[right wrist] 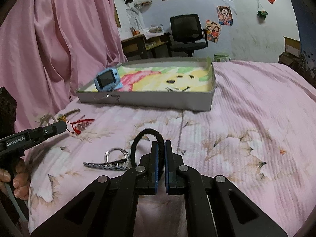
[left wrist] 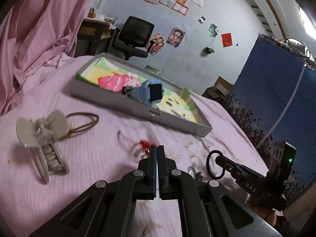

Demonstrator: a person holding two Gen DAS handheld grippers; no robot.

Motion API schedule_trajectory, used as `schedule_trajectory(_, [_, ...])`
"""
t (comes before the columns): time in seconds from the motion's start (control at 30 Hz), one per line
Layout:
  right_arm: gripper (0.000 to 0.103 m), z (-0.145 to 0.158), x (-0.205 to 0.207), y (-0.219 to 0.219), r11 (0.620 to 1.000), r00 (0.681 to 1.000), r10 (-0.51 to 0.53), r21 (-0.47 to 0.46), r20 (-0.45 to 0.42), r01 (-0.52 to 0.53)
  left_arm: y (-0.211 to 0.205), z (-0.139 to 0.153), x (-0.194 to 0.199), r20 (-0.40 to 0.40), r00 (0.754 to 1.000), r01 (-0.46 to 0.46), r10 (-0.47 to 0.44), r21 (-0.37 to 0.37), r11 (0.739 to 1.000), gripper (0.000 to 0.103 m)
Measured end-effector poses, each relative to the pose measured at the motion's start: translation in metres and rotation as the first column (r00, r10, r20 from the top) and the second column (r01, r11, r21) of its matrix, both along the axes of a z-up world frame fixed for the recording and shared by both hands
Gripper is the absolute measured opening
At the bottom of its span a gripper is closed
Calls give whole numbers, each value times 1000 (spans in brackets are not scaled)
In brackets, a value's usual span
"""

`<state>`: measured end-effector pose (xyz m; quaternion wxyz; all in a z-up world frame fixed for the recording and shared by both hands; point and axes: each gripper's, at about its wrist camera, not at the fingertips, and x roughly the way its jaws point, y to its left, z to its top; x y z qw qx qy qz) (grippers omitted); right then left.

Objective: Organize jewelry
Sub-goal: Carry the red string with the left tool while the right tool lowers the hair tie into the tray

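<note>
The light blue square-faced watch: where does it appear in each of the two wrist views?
Left wrist view: the light blue square-faced watch sits just above the middle, against the near wall of the shallow grey box.
Right wrist view: the watch is left of centre, in the box's left end.
Shared landmark: the black office chair behind the box.

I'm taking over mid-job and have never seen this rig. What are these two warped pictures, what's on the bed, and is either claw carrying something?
No robot arm here: a person holds a two-finger gripper in each hand, each with a fisheye camera looking along its fingers. The left wrist view shows the left gripper, shut and empty. The right wrist view shows the right gripper, shut on the black hair tie.

On the pink bedspread lie a beige claw clip, a red string bracelet, a silver ring and a patterned hair clip. The shallow grey box holds a blue watch.
</note>
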<state>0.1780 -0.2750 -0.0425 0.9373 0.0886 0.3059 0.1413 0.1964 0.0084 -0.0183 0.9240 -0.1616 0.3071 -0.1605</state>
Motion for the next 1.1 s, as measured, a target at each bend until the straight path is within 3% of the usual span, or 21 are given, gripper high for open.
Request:
schedule_trajectory(0.17, [5,12,2,-2,1000,1000,11,26,21,-12,-10,20,3,38,999,27,-29,47,999,1])
schedule_trajectory(0.33, [5,31,13,5,999,998,28,17,60,-29,-11,44,17,69,997,39,-42,45,998,1])
schedule_trajectory(0.67, [5,65,55,16,998,990,23,-56,140,-15,-35,82,65,153,985,68,-78,72,995,1])
schedule_trajectory(0.87, [5,65,83,1,994,990,-31,-95,137,45,-59,76,102,123,988,92,-94,18,996,1])
schedule_trajectory(1.1, [5,48,113,-16,992,992,-100,-72,74,106,-81,40,132,18,996,82,-83,56,995,1])
